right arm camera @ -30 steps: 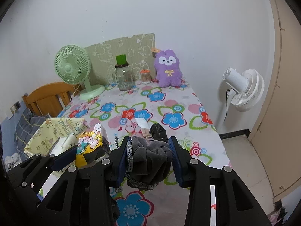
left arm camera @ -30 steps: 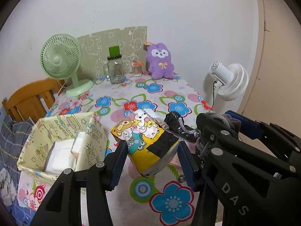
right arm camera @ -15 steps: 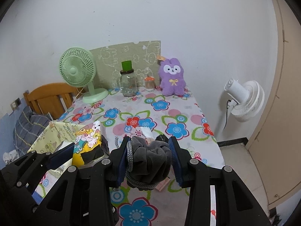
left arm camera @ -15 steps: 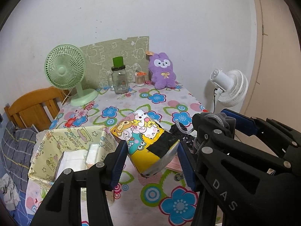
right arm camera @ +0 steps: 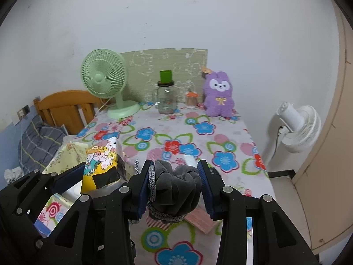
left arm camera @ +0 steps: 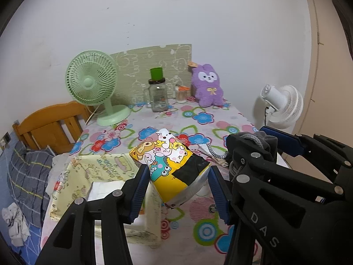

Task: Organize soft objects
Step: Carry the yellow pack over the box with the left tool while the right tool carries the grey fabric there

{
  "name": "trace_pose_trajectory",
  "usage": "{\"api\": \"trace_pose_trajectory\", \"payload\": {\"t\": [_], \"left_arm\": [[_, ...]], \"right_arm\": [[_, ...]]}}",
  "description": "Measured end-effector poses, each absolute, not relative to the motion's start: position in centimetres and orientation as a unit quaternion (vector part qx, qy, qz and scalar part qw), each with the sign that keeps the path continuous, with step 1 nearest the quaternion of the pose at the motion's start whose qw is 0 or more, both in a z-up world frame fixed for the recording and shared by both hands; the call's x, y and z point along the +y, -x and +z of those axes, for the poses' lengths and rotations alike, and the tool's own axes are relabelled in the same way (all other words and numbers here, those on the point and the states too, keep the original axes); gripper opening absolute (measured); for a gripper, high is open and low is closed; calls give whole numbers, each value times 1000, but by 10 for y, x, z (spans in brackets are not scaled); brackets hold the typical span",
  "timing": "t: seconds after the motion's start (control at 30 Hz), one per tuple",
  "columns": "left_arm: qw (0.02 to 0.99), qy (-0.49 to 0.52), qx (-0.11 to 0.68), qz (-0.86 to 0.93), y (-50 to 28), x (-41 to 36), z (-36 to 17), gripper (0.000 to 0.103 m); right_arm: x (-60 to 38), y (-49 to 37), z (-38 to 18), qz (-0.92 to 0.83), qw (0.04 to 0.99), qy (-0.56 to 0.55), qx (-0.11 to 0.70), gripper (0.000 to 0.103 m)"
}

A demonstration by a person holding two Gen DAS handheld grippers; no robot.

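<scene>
A yellow cartoon-printed packet (left arm camera: 174, 165) sits clamped between the blue pads of the left gripper (left arm camera: 177, 187), held up in the air above the near edge of the pale yellow fabric box (left arm camera: 152, 203). The jaws stand partly apart, pressing on both sides of the packet. Inside the box lies something white and folded (left arm camera: 103, 188), possibly tissue packs, though the gripper finger covers much of it.

Just to the right, the right gripper (right arm camera: 174, 187) grips a bunched grey fleece pouch (right arm camera: 176, 187) with a braided grey cord (right arm camera: 152, 190) looped around it; its jaws are likewise partly closed, squeezing the pouch from both sides above the table.

Beneath both lies the flowered tablecloth (right arm camera: 198, 137). A flat pink piece (right arm camera: 199, 219) rests on it under the right gripper.

At the far end of the table stand a green desk fan (left arm camera: 91, 86), a glass jar with a green cup (left arm camera: 157, 95) on top, and a purple plush rabbit (left arm camera: 207, 88). A white fan (right arm camera: 297, 125) stands beside the table at right, and a wooden chair (left arm camera: 50, 123) at left.
</scene>
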State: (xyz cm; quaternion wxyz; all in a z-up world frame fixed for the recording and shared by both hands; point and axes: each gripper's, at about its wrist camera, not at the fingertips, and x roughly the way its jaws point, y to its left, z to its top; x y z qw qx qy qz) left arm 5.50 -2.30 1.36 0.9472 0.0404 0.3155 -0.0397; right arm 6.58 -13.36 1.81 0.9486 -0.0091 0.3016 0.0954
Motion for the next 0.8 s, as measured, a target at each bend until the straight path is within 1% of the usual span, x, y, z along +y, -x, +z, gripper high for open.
{"api": "trace_pose_trajectory", "payload": {"t": [0.8], "left_arm": [[945,-23,327,2,-71,60,7,57]], "right_arm": [[-44,-91,17,166,937,46,304,44]]}}
